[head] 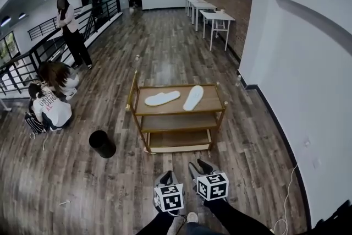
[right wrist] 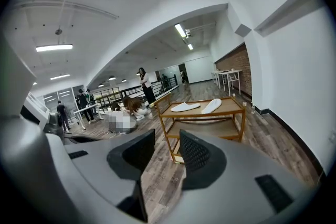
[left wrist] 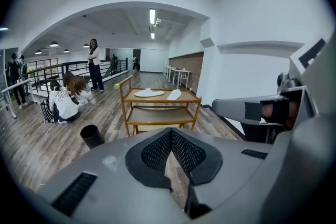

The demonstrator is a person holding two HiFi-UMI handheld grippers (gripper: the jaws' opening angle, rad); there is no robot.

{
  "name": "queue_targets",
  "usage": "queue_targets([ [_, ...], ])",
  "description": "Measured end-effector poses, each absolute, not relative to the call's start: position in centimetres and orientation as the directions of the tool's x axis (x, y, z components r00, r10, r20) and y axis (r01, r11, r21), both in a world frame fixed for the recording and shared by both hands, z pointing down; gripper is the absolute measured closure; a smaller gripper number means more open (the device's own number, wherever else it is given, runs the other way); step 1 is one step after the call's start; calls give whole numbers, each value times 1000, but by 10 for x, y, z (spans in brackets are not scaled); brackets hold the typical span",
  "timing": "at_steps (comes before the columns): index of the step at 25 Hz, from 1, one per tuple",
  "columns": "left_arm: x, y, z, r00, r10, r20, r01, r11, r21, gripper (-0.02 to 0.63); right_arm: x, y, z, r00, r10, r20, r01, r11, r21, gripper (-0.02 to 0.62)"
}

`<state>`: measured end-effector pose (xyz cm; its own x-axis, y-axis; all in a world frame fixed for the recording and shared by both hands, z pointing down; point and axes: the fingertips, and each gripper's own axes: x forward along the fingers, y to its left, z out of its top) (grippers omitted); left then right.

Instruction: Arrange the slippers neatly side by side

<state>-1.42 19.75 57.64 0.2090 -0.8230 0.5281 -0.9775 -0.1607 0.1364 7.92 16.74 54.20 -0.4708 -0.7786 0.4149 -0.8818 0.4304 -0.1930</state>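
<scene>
Two slippers (head: pixel 162 98) are lying splayed on the cart (head: pixel 209 103) top, not arranged yet; left gripper (left wrist: pixel 169 136) is sitting closed and empty, right gripper (right wrist: pixel 167 149) gaping empty, both well back.

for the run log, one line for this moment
white flat slippers apart, angled, on wooden three-shelf cart | left gripper shut | right gripper open

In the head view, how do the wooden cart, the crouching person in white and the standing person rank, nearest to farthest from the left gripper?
From the left gripper:
1. Wooden cart, straight ahead.
2. Crouching person in white, off to the left.
3. Standing person, far back on the left.
</scene>
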Motion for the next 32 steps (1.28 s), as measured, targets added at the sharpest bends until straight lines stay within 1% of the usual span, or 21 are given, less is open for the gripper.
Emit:
queue_targets([
  [8,0,125,569,178,-846,503,-983,-133,124,607,95,99,537,-494,-768,407,-869,454,-198,451],
  [21,14,66,570,180,-834,522,-983,-140,115,607,113,36,538,-484,-781,393,-875,440,-203,451],
  [24,13,43,576,195,-836,512,-981,-162,108,607,112,17,542,-475,-788,393,-880,429,-204,451],
  [32,-3,-20,584,211,-816,538,-977,-172,123,607,96,-44,555,-460,-780,424,-888,413,-203,451],
])
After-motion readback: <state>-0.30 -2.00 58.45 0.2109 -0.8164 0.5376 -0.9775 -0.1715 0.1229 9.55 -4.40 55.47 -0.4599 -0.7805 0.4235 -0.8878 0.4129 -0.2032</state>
